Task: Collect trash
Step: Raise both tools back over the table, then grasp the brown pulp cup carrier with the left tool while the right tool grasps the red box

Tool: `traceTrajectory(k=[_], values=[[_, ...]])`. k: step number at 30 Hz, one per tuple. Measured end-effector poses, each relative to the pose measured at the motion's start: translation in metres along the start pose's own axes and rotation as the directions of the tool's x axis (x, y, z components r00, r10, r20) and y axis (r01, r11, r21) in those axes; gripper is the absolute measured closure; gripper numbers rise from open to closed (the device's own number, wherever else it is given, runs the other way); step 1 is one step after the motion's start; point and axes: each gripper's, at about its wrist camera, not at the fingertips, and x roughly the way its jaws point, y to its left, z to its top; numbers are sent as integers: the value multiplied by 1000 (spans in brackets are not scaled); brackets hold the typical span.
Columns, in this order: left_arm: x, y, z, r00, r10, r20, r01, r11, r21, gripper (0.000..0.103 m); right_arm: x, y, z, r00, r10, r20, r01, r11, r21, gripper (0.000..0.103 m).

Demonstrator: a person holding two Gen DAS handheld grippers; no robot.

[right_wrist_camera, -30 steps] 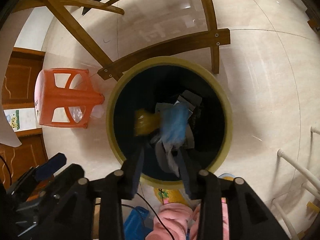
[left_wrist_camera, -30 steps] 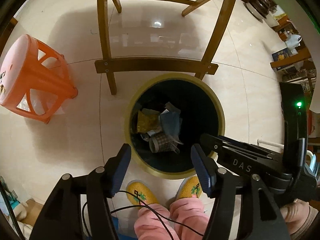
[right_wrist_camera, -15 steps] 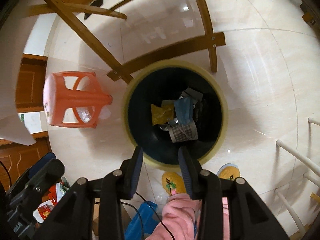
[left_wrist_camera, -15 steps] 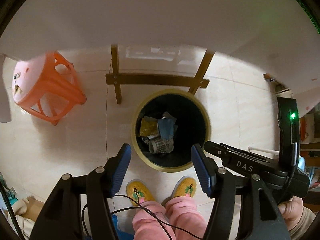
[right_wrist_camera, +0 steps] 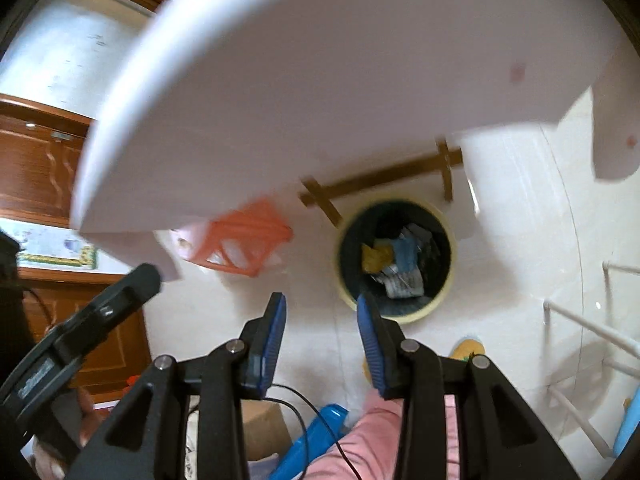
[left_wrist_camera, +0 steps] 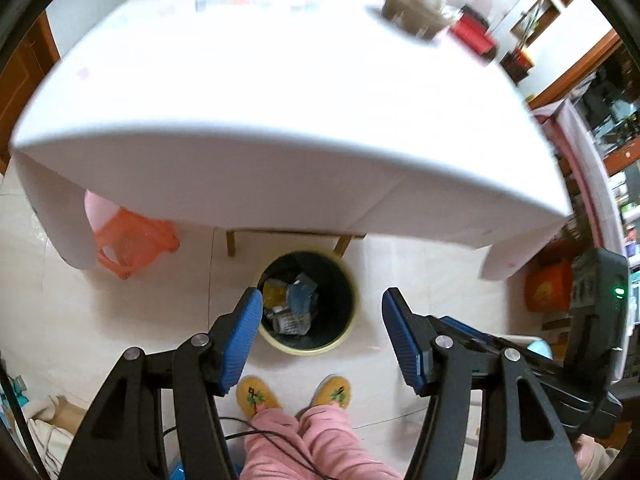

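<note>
**Both grippers empty above a bin that already holds the trash**

Much is hidden or smeared. A white table [left_wrist_camera: 280, 112] fills the upper half of both wrist views, and its overhanging cloth covers most of the wooden frame [right_wrist_camera: 384, 178] beneath it and the top of the orange stool [left_wrist_camera: 132, 240]. The things at the table's far edge are blurred past naming; a red box [left_wrist_camera: 472, 36] is the only one that reads. In the right wrist view the stool and the table edge are streaked by motion blur.

The trash [left_wrist_camera: 290, 304] lies in a loose heap at the bottom of the bin [left_wrist_camera: 348, 336], which stands on the pale tile floor just in front of the table frame. The heap is crumpled and has no clear long axis; a yellow wrapper sits on its left, a blue piece beside that, and a checked grey scrap nearest the person's feet. The bin is round, dark inside with a pale yellow rim, standing upright with its mouth facing straight up.

The left gripper [left_wrist_camera: 322, 338] hangs above the bin with its blue pads spread and nothing between them. The right gripper [right_wrist_camera: 322, 340] is likewise parted and empty, the bin showing just past its right finger. Yellow slippers [left_wrist_camera: 256, 396] and pink trouser legs [left_wrist_camera: 304, 440] stand near the bin.
</note>
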Motion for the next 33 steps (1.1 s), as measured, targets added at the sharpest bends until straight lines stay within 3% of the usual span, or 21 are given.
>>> traceTrajectory(k=[7, 16, 22, 26, 30, 33], values=[[-91, -22, 27, 995, -56, 84, 52, 997, 54, 42, -116, 60, 14, 973, 89, 211, -61, 989, -132, 63], [-181, -54, 57, 967, -138, 214, 105, 982, 160, 42, -227, 105, 32, 879, 181, 441, -95, 973, -211, 57], [-208, -70, 73, 948, -166, 270, 105, 968, 226, 42, -266, 117, 37, 843, 185, 505, -66, 967, -245, 57], [-214, -78, 83, 943, -180, 281, 109, 962, 252, 42, -279, 121, 38, 833, 177, 525, -57, 970, -237, 57], [-215, -85, 91, 940, -181, 288, 101, 957, 273, 42, -281, 116, 52, 855, 160, 494, -74, 979, -189, 57], [-208, -89, 100, 943, -174, 283, 94, 957, 276, 42, -280, 110, 62, 858, 155, 490, -77, 982, -175, 57]])
